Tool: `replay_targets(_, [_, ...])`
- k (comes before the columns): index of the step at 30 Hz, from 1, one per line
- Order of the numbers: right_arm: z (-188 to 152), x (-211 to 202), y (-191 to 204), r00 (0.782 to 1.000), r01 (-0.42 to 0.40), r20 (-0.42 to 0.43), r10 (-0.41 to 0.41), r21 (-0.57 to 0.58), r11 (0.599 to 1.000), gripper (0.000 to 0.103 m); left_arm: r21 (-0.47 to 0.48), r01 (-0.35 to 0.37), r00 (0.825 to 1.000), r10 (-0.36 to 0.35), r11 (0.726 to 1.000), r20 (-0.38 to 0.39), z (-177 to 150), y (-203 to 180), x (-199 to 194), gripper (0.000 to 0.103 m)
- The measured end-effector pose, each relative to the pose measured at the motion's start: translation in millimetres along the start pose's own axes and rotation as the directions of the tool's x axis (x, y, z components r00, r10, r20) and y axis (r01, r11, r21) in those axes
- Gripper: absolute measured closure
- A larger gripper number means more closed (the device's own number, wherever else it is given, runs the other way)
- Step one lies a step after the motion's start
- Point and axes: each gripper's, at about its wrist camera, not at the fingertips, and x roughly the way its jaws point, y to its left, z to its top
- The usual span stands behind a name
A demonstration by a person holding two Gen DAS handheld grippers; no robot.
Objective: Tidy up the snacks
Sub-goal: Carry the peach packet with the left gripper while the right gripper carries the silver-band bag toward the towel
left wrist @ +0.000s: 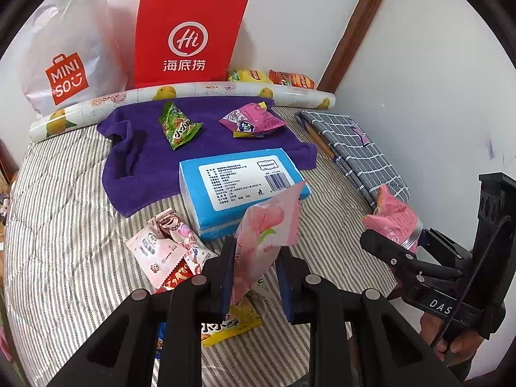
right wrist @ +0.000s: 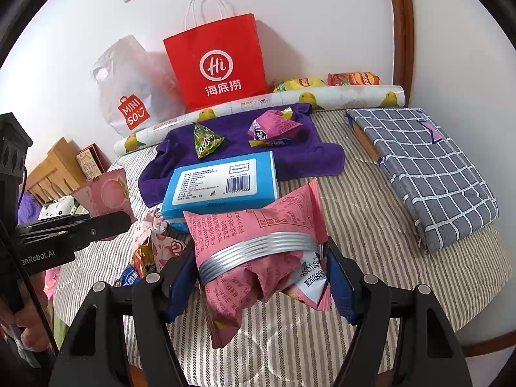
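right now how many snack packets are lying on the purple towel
2. A green packet lies toward the left of the purple towel, and a magenta packet toward its right. The blue box overlaps the near edge and could hide more.

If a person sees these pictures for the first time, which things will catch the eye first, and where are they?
The red paper bag stands out first, upright against the white wall at the back. Nearer, each claw holds a pink packet: the left claw grips a pale peach packet, and the right claw grips a darker pink packet. Between them and the bag, a blue box lies partly on a purple towel.
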Motion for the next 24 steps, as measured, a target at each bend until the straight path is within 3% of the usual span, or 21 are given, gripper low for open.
replay_targets(24, [43,23,26,0.998,-0.021,0.052,0.024,-0.047,0.999,0.032,-0.073,-0.004,1.0,0.006,0.997,0.028,37,33,4,0.08])
